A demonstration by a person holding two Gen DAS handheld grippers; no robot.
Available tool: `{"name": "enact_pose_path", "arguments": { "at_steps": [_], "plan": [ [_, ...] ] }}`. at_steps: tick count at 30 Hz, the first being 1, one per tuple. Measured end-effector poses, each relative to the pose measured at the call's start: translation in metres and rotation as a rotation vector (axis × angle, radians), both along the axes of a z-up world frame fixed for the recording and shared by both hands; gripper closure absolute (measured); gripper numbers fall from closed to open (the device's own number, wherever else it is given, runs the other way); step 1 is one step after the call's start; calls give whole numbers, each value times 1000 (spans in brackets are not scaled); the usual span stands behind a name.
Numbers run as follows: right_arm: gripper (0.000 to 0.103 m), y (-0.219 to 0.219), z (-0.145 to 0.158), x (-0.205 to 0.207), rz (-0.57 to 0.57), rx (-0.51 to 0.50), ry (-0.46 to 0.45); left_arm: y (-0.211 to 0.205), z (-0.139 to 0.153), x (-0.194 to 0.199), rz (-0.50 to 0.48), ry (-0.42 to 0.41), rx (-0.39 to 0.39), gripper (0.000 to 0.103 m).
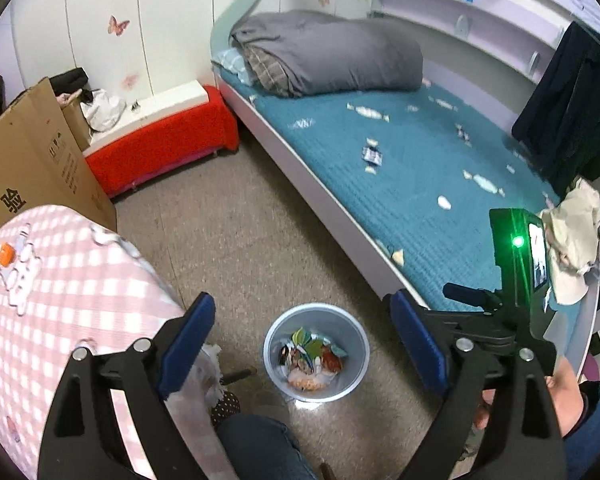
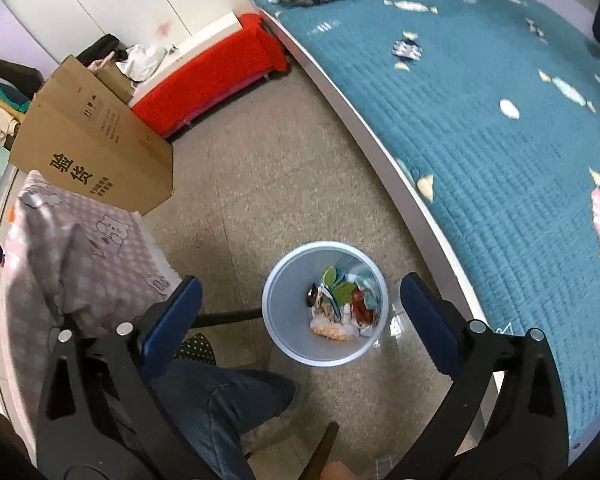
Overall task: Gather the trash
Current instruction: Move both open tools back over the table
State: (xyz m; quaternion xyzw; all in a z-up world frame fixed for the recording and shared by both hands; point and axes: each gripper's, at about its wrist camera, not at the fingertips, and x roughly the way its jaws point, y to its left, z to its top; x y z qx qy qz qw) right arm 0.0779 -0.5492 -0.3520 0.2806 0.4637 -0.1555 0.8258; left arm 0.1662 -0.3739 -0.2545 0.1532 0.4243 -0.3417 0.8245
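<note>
Above bin point(image 2: 276, 344), both grippers' fingers point(image 1: 188, 344) point(image 2: 430, 320) spread wide, holding nothing.

Each handheld unit consists of matte black linkage arms with triangular cut-outs, joined by round silver pivot pins. On the left gripper point(image 1: 304, 344) both fingers carry rectangular dark blue pads point(image 1: 188, 344); the right gripper point(image 2: 300, 324) is built identically, with the same blue pads point(image 2: 432, 320) and silver pins. From the left camera, the right unit's body appears as a black housing with a green-lit casing point(image 1: 514, 252), one bright green indicator lamp and a small side screen. The operator's right hand point(image 1: 568, 396) shows bare skin above a dark blue sleeve cuff. The operator's leg point(image 2: 220, 404) is clad in blue denim.
</note>
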Motion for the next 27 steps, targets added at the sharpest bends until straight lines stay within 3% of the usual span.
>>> {"name": "enact_pose_path", "arguments": {
  "at_steps": [15,27],
  "plan": [
    [6,50,95,21,58,-114,-149,68,62,4,78,-99,-123,14],
    [6,126,164,55,168,-182,-264,161,95,24,236,-168,-207,14]
  ]
}}
